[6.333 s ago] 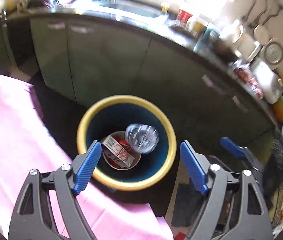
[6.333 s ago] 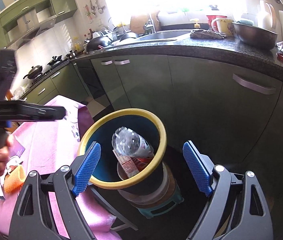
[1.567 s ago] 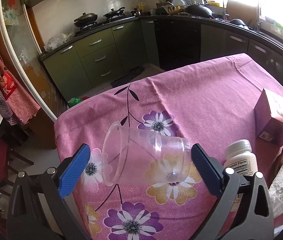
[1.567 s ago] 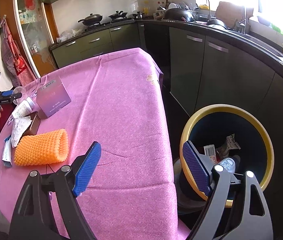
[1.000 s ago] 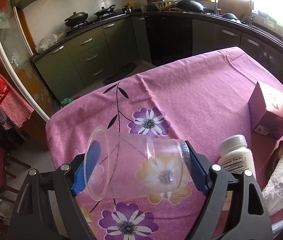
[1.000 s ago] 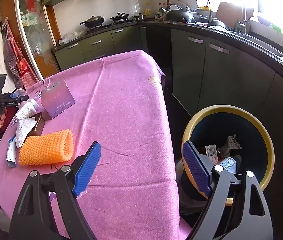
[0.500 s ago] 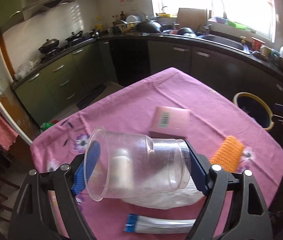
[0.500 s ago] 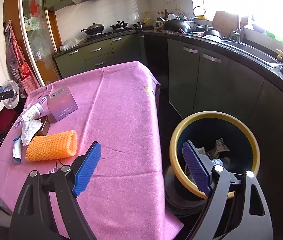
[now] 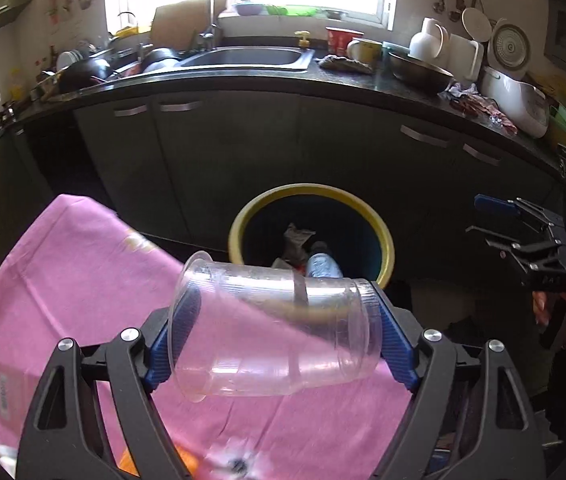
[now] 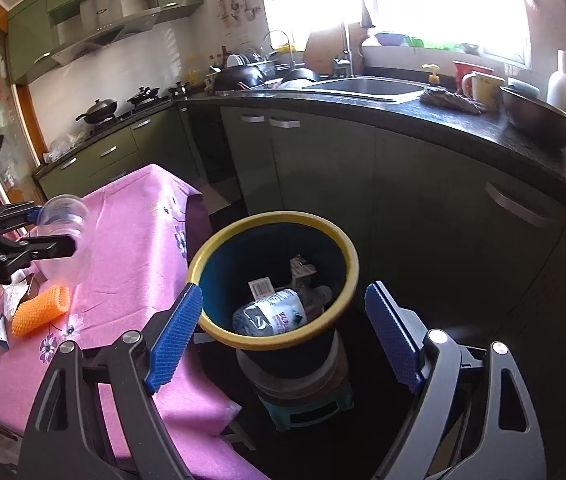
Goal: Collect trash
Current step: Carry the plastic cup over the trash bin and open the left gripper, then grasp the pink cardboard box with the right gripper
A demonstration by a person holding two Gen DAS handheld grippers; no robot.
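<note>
Pink table (image 9: 83,264), one gripped cup (image 9: 271,328)

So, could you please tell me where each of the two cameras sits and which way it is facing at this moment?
Left wrist: on the left gripper, above the pink table, facing the yellow-rimmed bin and sink counter; its fingers clamp a clear plastic cup; the right gripper shows at right.
Right wrist: on the right gripper, open, looking down into the bin; the left gripper with the cup shows at left.
Shared: bin, table, cup, sink counter.
</note>
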